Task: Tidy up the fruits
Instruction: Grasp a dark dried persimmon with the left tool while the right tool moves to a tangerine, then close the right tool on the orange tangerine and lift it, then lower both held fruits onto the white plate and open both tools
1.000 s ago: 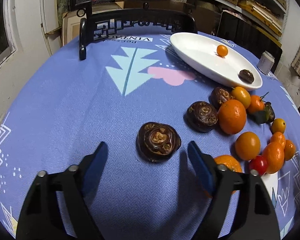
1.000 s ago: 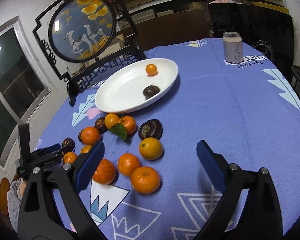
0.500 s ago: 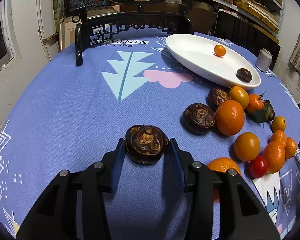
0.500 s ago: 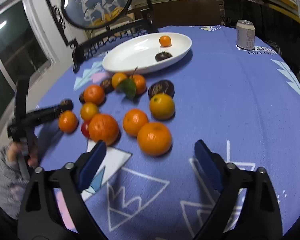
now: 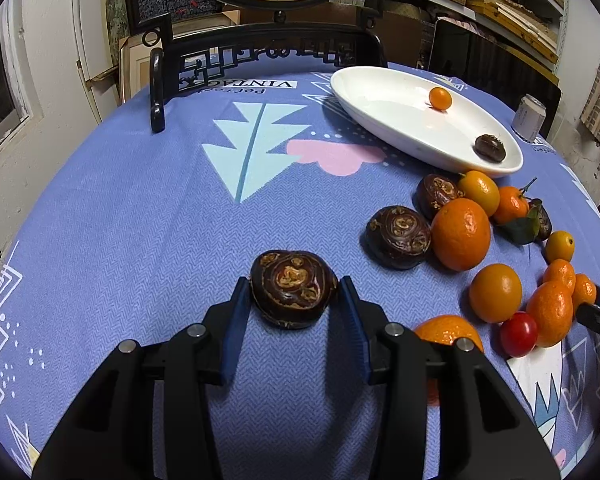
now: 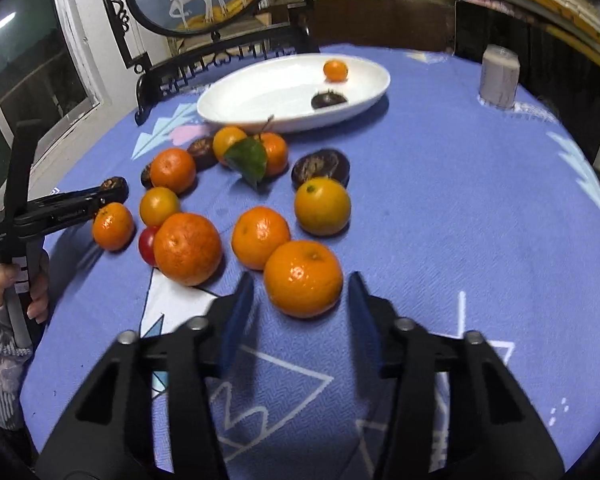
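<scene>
My left gripper (image 5: 294,294) is shut on a dark brown water chestnut (image 5: 293,288) that rests on the blue tablecloth. My right gripper (image 6: 302,294) has its jaws narrowed around a large orange (image 6: 303,278) without clearly touching it. A white oval plate (image 5: 388,120) at the back holds a small orange (image 5: 440,98) and a dark chestnut (image 5: 489,148). The plate also shows in the right wrist view (image 6: 260,96). Several oranges, chestnuts and a cherry tomato (image 5: 519,334) lie in a loose pile. The left gripper also shows in the right wrist view (image 6: 112,190).
A black ornamental stand (image 5: 260,48) with a round picture stands at the table's back. A drink can (image 6: 499,76) stands at the back right. A leaf (image 6: 247,160) lies among the fruit. The table edge curves away on the left.
My left gripper has closed onto the dark chestnut. My right gripper has moved forward to the nearest large orange and its jaws have narrowed around it.
</scene>
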Available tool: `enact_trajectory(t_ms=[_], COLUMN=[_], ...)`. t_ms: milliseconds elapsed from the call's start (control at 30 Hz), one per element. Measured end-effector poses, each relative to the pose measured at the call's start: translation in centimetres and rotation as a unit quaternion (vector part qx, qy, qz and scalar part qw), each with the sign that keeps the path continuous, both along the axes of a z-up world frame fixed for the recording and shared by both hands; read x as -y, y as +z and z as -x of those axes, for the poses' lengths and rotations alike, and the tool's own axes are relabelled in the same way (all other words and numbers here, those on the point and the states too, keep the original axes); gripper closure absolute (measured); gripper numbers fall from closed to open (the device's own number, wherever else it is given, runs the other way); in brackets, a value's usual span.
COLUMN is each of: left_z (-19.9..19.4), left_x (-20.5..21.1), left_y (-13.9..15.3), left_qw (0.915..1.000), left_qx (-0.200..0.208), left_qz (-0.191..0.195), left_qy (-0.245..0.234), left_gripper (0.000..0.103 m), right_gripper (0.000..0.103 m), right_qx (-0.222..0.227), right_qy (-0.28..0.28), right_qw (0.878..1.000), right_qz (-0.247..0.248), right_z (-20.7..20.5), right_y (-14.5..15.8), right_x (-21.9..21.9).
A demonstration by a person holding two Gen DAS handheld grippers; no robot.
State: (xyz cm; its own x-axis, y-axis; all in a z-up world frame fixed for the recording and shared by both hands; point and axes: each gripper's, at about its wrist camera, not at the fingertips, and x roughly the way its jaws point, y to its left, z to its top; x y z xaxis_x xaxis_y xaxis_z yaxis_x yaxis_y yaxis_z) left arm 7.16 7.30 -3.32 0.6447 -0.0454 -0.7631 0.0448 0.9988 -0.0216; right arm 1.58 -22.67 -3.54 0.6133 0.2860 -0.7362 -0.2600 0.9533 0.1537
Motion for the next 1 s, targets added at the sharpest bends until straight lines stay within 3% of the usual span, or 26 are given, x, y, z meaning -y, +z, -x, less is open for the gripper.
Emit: enact_trajectory(t_ms=[400, 667, 833, 1000], left_z=[0.2, 0.3, -2.5, -6.2], left_x=[0.1, 0.1, 3.4, 7.1], left_y=[0.2, 3.3, 6.4, 7.4], left_qw=[1.0, 0.9984, 0.9971, 0.9961], left_qx=[0.006, 0.048, 0.062, 0.068], left_qz=[0.006, 0.03, 0.028, 0.019], left_qy=[-0.004, 0.001, -0.034, -0.054], left_gripper=[0.058, 0.058, 0.058, 0.058], right_gripper=[0.062, 0.062, 0.062, 0.062], right_qx=[0.007, 0.045, 0.048, 0.061], right_qy=[0.003, -0.025, -0.02, -0.023], right_qw=[1.0, 0.998, 0.998, 0.997], right_qz=[0.002, -0.039, -0.027, -0.038], right_z=[0.0, 0.4, -2.6, -7.8], right_y=[0.0, 2.6, 5.8, 8.3], right_x=[-0.1, 2.0, 1.5, -0.1])
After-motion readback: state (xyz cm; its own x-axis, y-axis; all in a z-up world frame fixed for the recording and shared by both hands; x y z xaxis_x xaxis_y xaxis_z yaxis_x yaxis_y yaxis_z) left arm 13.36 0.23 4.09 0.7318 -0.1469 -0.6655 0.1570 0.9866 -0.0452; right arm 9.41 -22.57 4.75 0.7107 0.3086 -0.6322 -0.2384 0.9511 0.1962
